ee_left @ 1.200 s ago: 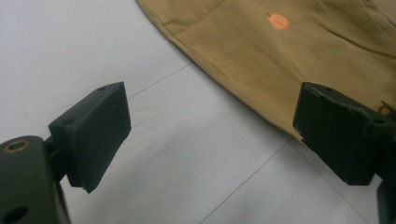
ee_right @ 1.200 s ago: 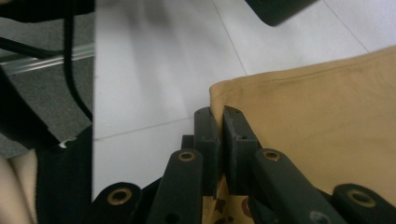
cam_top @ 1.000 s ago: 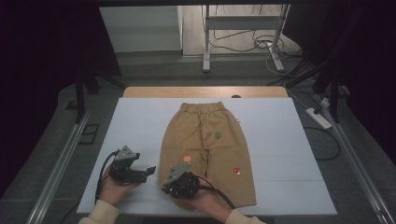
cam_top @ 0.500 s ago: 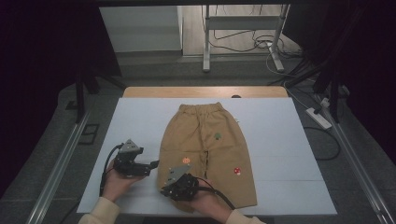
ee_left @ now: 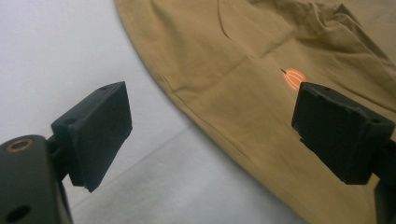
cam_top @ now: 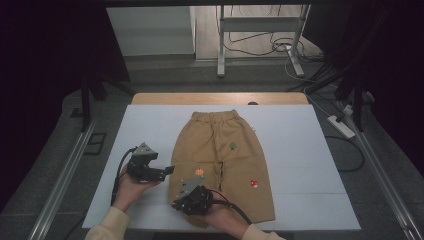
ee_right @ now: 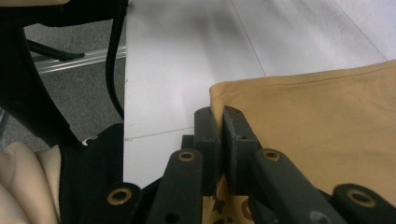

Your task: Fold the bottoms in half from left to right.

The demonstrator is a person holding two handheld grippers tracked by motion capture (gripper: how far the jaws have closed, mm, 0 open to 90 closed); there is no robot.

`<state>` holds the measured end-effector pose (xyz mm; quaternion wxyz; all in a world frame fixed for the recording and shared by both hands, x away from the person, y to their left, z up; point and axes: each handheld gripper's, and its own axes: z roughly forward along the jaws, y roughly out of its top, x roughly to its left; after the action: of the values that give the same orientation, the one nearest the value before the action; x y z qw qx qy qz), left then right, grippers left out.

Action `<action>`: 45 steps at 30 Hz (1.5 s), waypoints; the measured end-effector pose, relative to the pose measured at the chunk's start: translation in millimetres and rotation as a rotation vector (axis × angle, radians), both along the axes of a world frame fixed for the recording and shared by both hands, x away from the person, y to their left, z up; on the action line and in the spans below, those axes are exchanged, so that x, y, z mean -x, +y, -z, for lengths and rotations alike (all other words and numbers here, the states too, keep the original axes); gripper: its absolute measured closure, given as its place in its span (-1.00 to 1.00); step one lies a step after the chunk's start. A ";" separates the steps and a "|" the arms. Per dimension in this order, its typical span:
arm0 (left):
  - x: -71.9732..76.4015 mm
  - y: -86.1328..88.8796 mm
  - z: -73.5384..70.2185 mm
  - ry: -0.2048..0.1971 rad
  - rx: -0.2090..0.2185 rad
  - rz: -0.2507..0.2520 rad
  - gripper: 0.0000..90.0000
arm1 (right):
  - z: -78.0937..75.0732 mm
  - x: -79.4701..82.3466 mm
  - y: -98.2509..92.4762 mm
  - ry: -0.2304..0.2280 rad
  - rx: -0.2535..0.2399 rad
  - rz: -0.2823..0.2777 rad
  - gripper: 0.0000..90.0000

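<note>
Trousers hem pinched in clenched right tool, left tool wide apart, empty

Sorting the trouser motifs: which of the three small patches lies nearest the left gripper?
The orange patch, on the trouser leg beside the left gripper; the green and red patches lie farther away.

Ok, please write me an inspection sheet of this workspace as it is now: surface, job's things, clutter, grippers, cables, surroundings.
Surface: white table cover, wooden table edge at the far side.
Job's things: tan trousers lying flat, waistband far, with pumpkin patch, green patch and red mushroom patch.
Clutter: nothing seen.
Grippers: left gripper open, hovering over the trousers' left side edge; right gripper shut on the near hem corner of the left leg.
Cables: gripper cable across the trousers; loose cables on the floor.
Surroundings: power strip, metal stand, dark curtains.
</note>
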<state>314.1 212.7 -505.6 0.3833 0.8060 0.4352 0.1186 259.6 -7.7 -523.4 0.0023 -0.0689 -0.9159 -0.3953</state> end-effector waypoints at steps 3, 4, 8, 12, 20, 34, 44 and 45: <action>-8.3 -2.9 -1.0 0.007 0.001 0.004 -0.73 | -0.5 0.0 -0.3 -0.001 -0.001 0.000 0.88; -10.2 -4.0 -1.2 0.007 -0.002 0.004 -0.73 | -0.3 -0.1 -0.3 0.001 -0.003 0.000 0.88; -15.2 -6.3 -0.9 0.013 0.000 0.008 -0.73 | 0.1 -0.1 -0.2 0.001 0.001 0.000 0.88; -21.7 -9.2 -0.2 0.022 -0.004 0.007 -0.74 | 0.0 -0.3 -0.4 0.001 0.002 -0.001 0.88; -37.0 -14.1 2.5 0.039 -0.010 0.001 -0.77 | 0.7 -0.3 -0.1 0.001 0.003 -0.002 0.88; -53.5 -18.2 2.7 0.043 -0.001 0.001 -0.75 | -0.1 -0.4 -0.5 -0.002 -0.006 -0.003 0.88; -71.2 -23.2 3.1 0.066 -0.009 -0.001 -0.76 | 0.5 0.0 -0.3 -0.001 -0.004 0.001 0.88; -72.1 -23.4 3.4 0.067 -0.010 -0.001 -0.76 | 0.5 -0.1 -0.3 0.000 -0.003 0.000 0.88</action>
<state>386.2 189.3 -509.1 0.3644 0.8111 0.4477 0.0942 259.8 -8.0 -523.9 0.0022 -0.0691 -0.9153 -0.3969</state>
